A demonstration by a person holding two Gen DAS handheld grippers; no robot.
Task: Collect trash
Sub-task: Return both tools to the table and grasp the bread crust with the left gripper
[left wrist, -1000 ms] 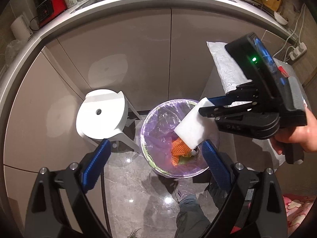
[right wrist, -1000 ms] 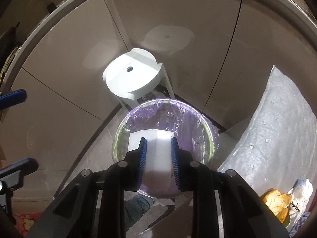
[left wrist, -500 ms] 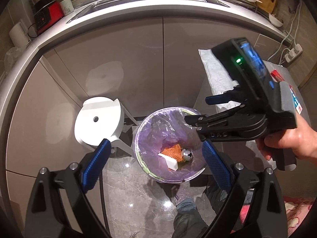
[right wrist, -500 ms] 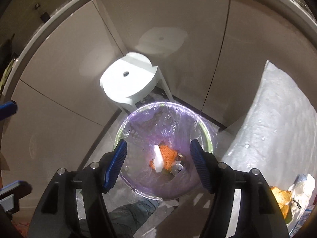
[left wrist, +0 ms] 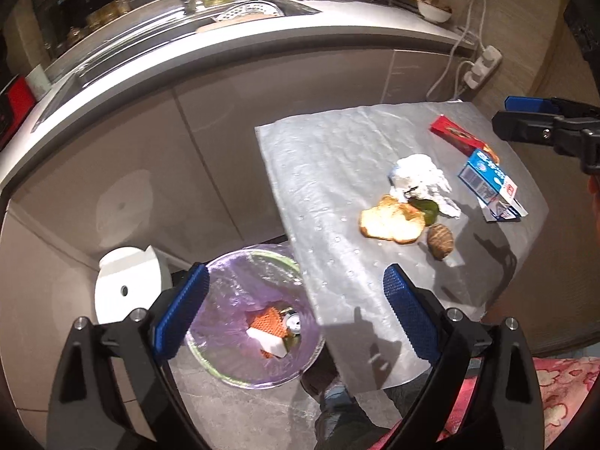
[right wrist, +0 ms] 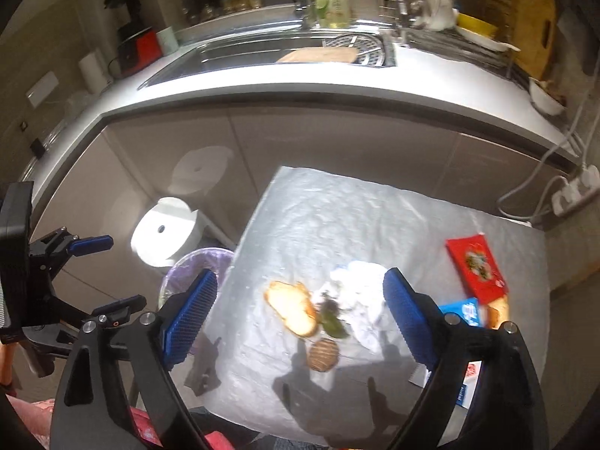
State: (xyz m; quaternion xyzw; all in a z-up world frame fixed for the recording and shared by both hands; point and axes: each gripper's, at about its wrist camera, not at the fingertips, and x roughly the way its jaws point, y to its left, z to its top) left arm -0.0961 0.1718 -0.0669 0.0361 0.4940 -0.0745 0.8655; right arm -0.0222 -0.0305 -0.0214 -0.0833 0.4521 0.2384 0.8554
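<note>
- The table (left wrist: 337, 172), under a dimpled plastic sheet, filled the right centre of the left wrist view and still carried most of the trash.
- The bin (left wrist: 232, 378), lined in purple, stood at lower centre beside the white stool (left wrist: 123, 281).
- The white foam block (left wrist: 268, 341), held a second ago by the right gripper (right wrist: 296, 318), now lay in the bin against the orange netting (left wrist: 268, 320) and a can (left wrist: 293, 322); that item was judged disposed of.
- The right gripper had swung back over the table, jaws wide apart and empty, framing the bread slice (right wrist: 290, 313), crumpled tissue (right wrist: 360, 292) and a brown round piece (right wrist: 322, 354).
- The left gripper (left wrist: 296, 315) hung above the bin, jaws wide and holding nothing.
- The red packet (right wrist: 476, 266) and blue carton (left wrist: 491, 187) remained near the right edge; a further pickup was judged next.
</note>
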